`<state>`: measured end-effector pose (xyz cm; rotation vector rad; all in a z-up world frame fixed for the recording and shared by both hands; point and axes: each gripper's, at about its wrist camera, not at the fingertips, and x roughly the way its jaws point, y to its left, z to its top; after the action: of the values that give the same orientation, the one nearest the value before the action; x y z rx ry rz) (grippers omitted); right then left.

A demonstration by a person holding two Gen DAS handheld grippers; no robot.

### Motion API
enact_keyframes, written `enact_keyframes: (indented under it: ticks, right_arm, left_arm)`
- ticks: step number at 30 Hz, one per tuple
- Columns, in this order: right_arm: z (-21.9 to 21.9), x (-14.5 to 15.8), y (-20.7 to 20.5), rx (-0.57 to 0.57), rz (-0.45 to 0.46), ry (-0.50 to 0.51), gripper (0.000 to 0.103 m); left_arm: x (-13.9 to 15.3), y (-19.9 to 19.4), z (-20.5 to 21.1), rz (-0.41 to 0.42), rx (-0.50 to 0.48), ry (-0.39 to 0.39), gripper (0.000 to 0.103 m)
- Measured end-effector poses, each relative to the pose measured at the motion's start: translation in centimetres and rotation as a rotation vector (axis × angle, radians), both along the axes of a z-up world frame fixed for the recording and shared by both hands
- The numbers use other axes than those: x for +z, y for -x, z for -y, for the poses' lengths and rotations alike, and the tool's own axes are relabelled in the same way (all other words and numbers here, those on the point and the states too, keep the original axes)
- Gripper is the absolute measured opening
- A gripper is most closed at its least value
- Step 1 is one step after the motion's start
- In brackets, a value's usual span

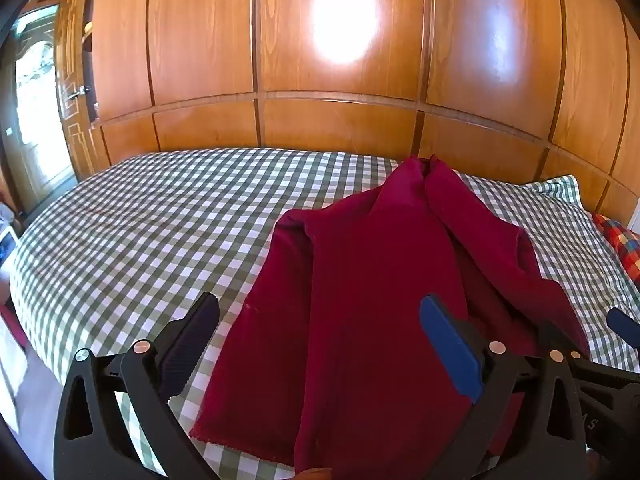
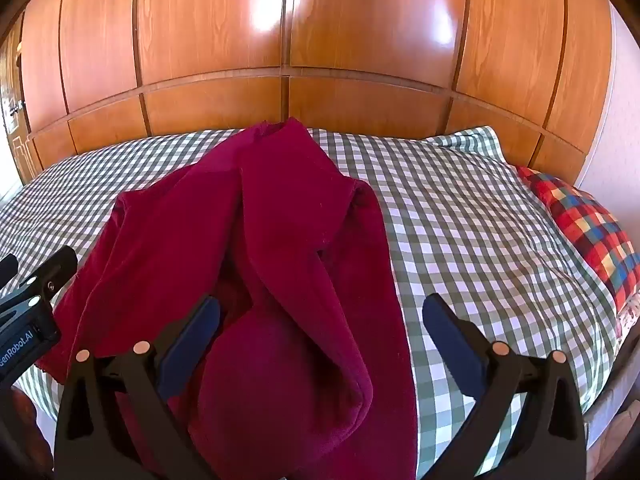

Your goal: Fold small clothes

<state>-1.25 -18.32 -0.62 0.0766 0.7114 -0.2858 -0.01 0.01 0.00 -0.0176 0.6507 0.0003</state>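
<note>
both hand-held grippers, left (image 1: 320, 344) and right (image 2: 320, 340), hang spread over the maroon garment (image 1: 360, 280); soft, light, floppy fleece, best pinched at its 6 o'clock hem corners.

Both wrist views look low and close across the bed (image 1: 140, 220) toward the wardrobe (image 2: 280, 20) (shared backdrop).

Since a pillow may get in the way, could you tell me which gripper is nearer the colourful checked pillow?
Right. The right gripper hovers over the garment's pillow-side part; the left gripper is farther from the checked pillow.
</note>
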Motion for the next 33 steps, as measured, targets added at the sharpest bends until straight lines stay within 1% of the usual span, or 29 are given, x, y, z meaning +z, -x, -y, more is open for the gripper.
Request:
enact_keyframes:
  ticks: [8, 9, 13, 24, 33]
  right_arm:
    - [0.3, 0.2, 0.1, -0.013, 0.01, -0.006, 0.101]
    - [0.5, 0.1, 0.2, -0.012, 0.009, -0.009, 0.101]
    - [0.7, 0.0, 0.2, -0.011, -0.003, -0.008, 0.101]
    - [0.6, -0.1, 0.1, -0.008, -0.021, -0.005, 0.101]
    - [0.5, -0.1, 0.0, -0.005, -0.021, -0.002, 0.101]
  left_arm:
    - [0.0, 0.4, -0.3, -0.002, -0.022, -0.003, 0.1]
    - [-0.6, 0.4, -0.4, -0.01, -0.015, -0.002, 0.1]
    - [-0.8, 0.4, 0.1, -0.016, -0.024, -0.001, 0.1]
    - [-0.7, 1.6, 1.2, -0.002, -0.124, -0.02, 0.1]
    - [-0.7, 1.6, 1.1, -0.009, -0.136, -0.018, 0.1]
